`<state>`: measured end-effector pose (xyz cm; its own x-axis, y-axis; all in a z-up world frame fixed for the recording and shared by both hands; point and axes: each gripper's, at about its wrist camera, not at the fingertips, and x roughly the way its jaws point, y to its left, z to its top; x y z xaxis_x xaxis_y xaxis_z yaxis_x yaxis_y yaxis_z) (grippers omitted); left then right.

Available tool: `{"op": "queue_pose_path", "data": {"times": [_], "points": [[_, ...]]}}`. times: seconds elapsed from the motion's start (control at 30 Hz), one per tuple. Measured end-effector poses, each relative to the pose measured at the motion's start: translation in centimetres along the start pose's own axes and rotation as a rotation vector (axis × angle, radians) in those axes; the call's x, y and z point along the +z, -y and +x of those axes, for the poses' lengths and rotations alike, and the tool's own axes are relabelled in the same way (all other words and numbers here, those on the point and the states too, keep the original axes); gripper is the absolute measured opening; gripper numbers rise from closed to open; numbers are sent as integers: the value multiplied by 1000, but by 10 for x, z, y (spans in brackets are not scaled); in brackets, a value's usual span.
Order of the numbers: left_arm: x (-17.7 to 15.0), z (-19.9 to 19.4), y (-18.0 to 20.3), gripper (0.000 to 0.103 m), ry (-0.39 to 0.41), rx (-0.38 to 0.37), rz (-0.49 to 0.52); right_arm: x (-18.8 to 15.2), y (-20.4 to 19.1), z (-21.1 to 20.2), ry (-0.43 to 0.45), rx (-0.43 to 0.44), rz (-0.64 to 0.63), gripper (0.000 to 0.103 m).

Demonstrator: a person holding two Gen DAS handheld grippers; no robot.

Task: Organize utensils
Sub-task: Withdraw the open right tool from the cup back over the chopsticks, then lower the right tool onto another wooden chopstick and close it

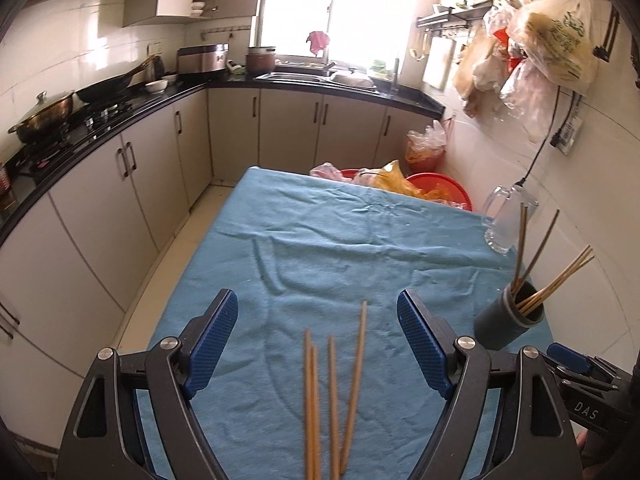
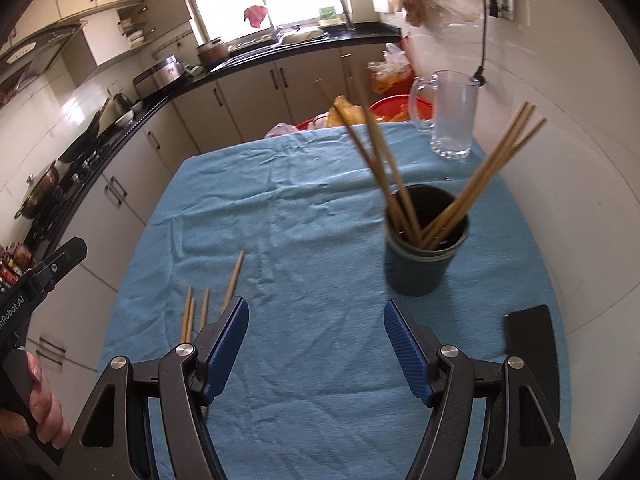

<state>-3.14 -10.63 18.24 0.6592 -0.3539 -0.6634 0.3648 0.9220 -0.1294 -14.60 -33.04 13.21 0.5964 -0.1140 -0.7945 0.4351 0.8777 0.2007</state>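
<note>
Several loose wooden chopsticks lie on the blue cloth between the open jaws of my left gripper, which is empty. They also show in the right wrist view, left of my right gripper. A dark cup stands upright on the cloth and holds several chopsticks leaning outward. It shows at the right in the left wrist view. My right gripper is open and empty, just short of the cup.
A clear glass mug stands at the table's far right corner. A black flat object lies on the cloth by the right finger. Red basins with bags sit beyond the table. Counters and cabinets run along the left.
</note>
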Motion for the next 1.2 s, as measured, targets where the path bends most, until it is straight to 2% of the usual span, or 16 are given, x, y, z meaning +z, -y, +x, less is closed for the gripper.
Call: {"op": "queue_pose_path", "data": {"times": [0.5,0.77,0.9,0.97,1.07,1.2], "points": [[-21,-8,-53,81,-37,85,-64,-14,-48,37,-91,62,-66,75],[-43,-8,-91,81,-90,133,-115,-23,-68,71,-169,116,-63,74],[-59,-5,-107,81,-129,145,-141,-25,-75,90,-199,142,-64,60],[-66,-3,-112,81,-142,150,-147,-25,-78,105,-228,148,-60,47],[-74,-1,-120,81,-161,154,-154,-24,-83,123,-251,140,-76,36],[-82,0,-127,81,-177,161,-154,-26,-97,145,-269,137,-114,33]]}}
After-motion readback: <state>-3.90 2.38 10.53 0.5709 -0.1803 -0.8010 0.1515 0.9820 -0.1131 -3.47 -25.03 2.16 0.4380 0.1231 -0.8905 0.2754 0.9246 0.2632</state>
